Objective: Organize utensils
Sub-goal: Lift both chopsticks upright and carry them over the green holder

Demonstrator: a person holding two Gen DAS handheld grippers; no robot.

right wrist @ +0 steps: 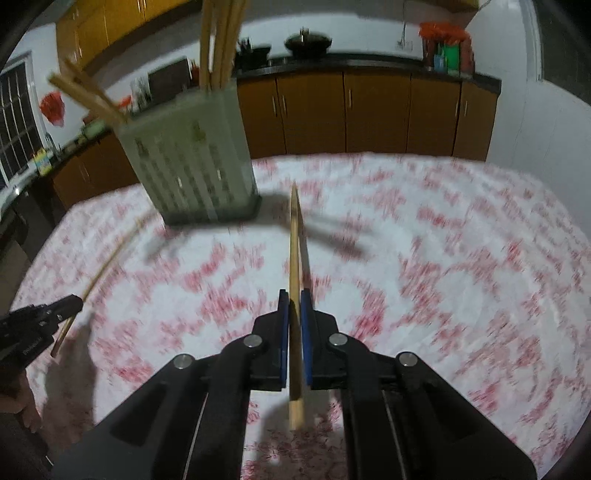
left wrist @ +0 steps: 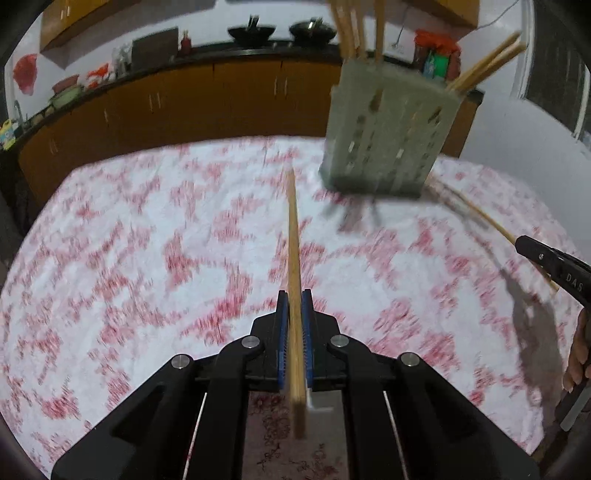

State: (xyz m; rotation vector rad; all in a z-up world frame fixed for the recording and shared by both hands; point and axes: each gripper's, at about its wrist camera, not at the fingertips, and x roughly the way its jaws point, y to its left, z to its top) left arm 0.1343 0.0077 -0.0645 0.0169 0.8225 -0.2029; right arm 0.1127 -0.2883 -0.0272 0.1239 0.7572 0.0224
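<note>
A pale green slotted utensil holder (left wrist: pixel 388 140) stands on the table at the far right, with several wooden chopsticks (left wrist: pixel 351 29) sticking up from it. My left gripper (left wrist: pixel 295 301) is shut on a wooden chopstick (left wrist: pixel 293 240) that points forward above the cloth. In the right wrist view the holder (right wrist: pixel 195 166) stands at the far left. My right gripper (right wrist: pixel 294 301) is shut on another wooden chopstick (right wrist: pixel 294 240), also pointing forward. Each gripper shows in the other's view, the right one (left wrist: pixel 554 269) and the left one (right wrist: pixel 40 321), both holding their sticks. The frames are motion-blurred.
The table wears a white cloth with red flower print (left wrist: pixel 147 258). Behind it runs a kitchen counter with orange-brown cabinets (right wrist: pixel 369 110), black woks (left wrist: pixel 251 31) and jars. A window (right wrist: pixel 14 122) is at the left.
</note>
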